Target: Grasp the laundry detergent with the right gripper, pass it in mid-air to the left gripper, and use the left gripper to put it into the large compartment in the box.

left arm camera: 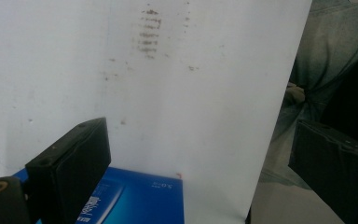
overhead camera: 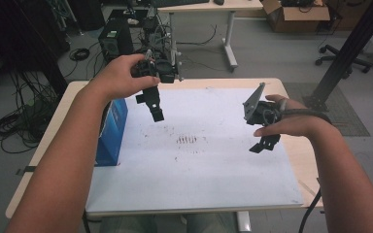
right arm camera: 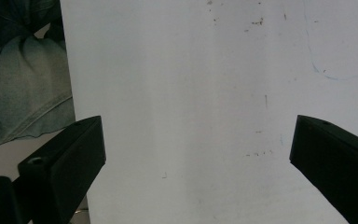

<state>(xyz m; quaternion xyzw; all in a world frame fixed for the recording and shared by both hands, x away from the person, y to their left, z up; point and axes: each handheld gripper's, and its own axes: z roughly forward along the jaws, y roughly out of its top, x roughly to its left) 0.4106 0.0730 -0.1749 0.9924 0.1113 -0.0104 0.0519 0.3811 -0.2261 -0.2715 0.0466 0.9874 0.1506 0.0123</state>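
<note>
- High view: the left claw (overhead camera: 154, 108) hangs in the air above the far left part of the white sheet (overhead camera: 209, 170) that covers the wooden surface (overhead camera: 301, 155), its jaws pointing down and a little toward the person. The left hand (overhead camera: 121, 77) grips it from above.
- High view: a blue box (overhead camera: 111, 131) stands at the sheet's left edge, just beside the left forearm and below and to the left of the left claw, apart from it.
- High view: the right claw (overhead camera: 264, 143) is held above the right part of the sheet by the right hand (overhead camera: 291, 124), jaws down, well apart from the box.
- Left gripper view: the left claw's jaws stand wide apart, released, with nothing between them. The blue box (left arm camera: 135, 200) lies at the bottom edge, partly behind the near jaw. Brown smudges (left arm camera: 148, 35) mark the sheet farther off.
- Right gripper view: the right claw (right arm camera: 196, 149) is released too, its jaws spread wide over bare white sheet (right arm camera: 191, 93), grasping nothing.
</note>
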